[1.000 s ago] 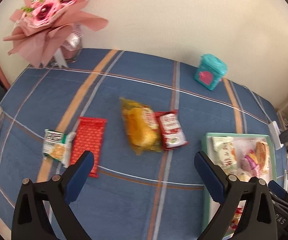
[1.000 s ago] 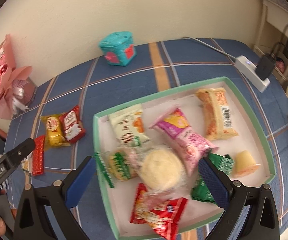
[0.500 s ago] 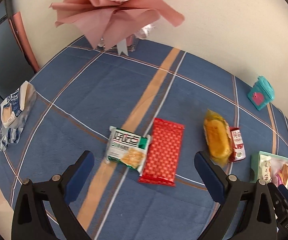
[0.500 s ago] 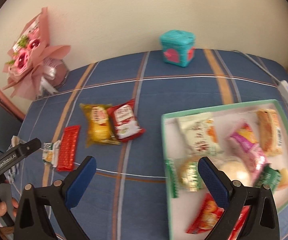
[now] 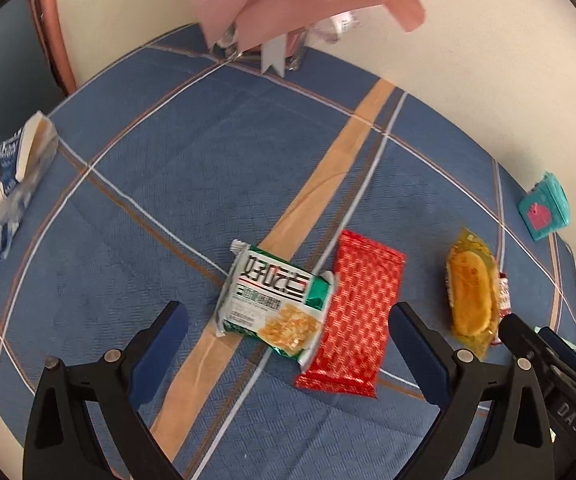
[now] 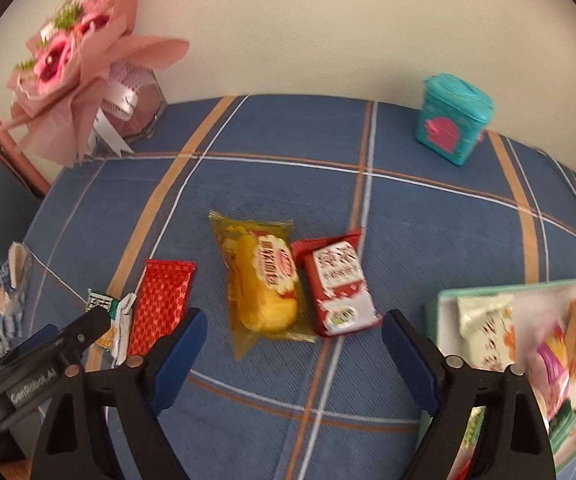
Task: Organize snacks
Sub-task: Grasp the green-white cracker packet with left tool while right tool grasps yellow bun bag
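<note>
I am looking down on a table draped in a woven blue tablecloth (image 5: 167, 208) crossed by tan and white stripes, with crinkly foil snack packets scattered over it. My left gripper (image 5: 288, 320) is hanging with its blue-padded jaws spread wide and nothing between the pads; just beyond them a green-and-white cracker packet (image 5: 275, 304) is lying flat with one edge overlapping a long red foil bar wrapper (image 5: 358, 312) patterned in small diamonds. My right gripper (image 6: 294, 338) is closing its jaws, though they are standing well apart and gripping nothing; ahead of them a clear yellow wrapper holding a plump oblong cake (image 6: 261, 280) is lying side by side, touching, with a glossy red-and-white packet (image 6: 338, 284). At the right edge of the right wrist view a shallow rectangular tray (image 6: 434, 304) with a mint-green rim and pale floor is holding a jumble of wrapped snacks, blurred here. A bag of sliced bread (image 5: 7, 176) in clear plastic is slumping at the cloth's left edge. Against the cream wall a bouquet (image 6: 75, 60) in stiff pink paper is standing at the back left, and a squat teal tin (image 6: 452, 118) with a pink door motif is sitting at the back right.
</note>
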Tool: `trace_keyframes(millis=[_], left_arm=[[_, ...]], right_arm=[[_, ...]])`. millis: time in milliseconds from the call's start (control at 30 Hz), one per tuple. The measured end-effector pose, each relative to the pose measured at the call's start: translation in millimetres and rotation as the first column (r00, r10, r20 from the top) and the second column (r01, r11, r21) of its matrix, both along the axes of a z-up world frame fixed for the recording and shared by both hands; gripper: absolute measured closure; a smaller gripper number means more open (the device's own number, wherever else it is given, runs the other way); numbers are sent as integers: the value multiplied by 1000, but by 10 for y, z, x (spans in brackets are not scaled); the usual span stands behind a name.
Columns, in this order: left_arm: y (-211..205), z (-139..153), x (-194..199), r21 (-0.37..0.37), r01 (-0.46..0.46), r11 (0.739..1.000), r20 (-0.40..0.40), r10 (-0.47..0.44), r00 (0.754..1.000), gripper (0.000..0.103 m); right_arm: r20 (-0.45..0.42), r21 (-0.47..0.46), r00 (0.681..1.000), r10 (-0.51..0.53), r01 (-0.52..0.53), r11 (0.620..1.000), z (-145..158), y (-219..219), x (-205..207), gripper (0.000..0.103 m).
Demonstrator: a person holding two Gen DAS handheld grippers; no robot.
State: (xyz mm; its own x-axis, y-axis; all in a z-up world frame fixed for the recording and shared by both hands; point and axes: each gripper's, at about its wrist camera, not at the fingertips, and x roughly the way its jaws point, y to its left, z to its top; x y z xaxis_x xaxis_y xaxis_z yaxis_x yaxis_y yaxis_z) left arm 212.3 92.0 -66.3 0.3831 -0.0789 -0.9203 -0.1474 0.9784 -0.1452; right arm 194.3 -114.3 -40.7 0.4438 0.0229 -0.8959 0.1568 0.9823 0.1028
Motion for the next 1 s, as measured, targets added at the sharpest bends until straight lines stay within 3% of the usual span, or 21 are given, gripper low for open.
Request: trace_keyframes(millis=[233, 433, 633, 733, 900, 1000], left_arm=[[173, -175, 98, -6, -18, 1000, -34, 18, 999, 3], [224, -213, 105, -18, -11, 1000, -33, 11, 999, 6], [153, -257, 118, -35, 14, 999, -47, -15, 999, 11], [78, -316, 141, -46, 30, 999, -69, -33, 997, 26], [52, -321, 123, -24, 30, 999, -65, -32, 997, 34], [98, -277, 71, -49, 17, 999, -55, -19, 998, 38]], right_arm=[[-57, -42, 998, 25, -27, 999, -214, 186, 288, 31], [-89, -76, 995, 46, -53, 996, -384, 328, 436, 35], [-103, -111, 993, 61, -73, 991, -439, 394, 455, 53], [-99, -106, 993, 58, -68, 992, -436, 389, 416, 57], [-109, -95, 992, 63, -74, 993, -405, 368, 319, 59], [-106, -76, 993, 55, -63, 995, -384, 339, 248, 59]])
